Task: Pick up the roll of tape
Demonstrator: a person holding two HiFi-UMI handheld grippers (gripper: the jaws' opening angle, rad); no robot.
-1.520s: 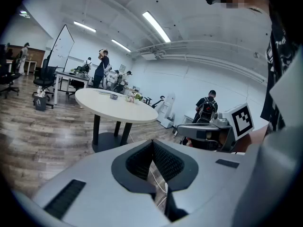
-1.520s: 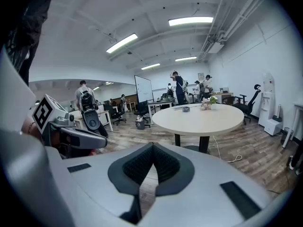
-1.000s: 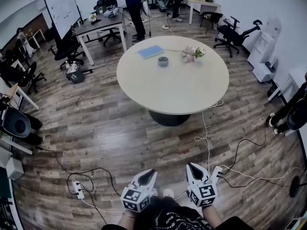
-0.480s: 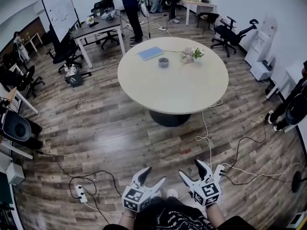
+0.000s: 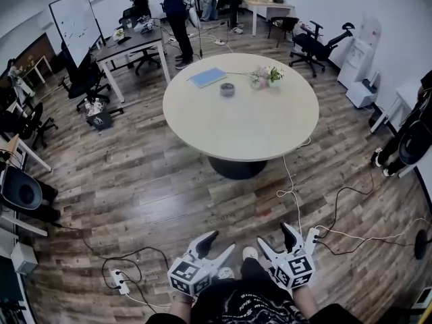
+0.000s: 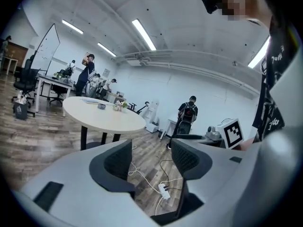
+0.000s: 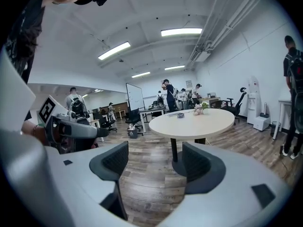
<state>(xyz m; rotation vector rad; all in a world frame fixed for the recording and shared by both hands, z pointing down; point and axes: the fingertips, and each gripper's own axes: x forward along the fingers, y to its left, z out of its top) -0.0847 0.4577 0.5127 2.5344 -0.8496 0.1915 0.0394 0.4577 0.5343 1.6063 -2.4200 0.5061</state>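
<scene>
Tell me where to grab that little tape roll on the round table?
Probably across its outer rim, coming down from above. The roll of tape seems to lie flat on the round table, low and round, so its sides are the easiest hold. The flowers and blue notebook stand clear of it.

The person wears a black top with white print [image 5: 236, 307] and pale shoes [image 5: 250, 252]. Each hand carries a light-grey, smooth-shelled two-jaw tool, the left gripper [image 5: 221, 243] and the right gripper [image 5: 273, 235], each with a white cube of black square markers [image 5: 189, 277] at its back. The curved jaws bear dark ribbed pads [image 6: 118, 159]; the left gripper's jaws are closing with nothing between them.
</scene>
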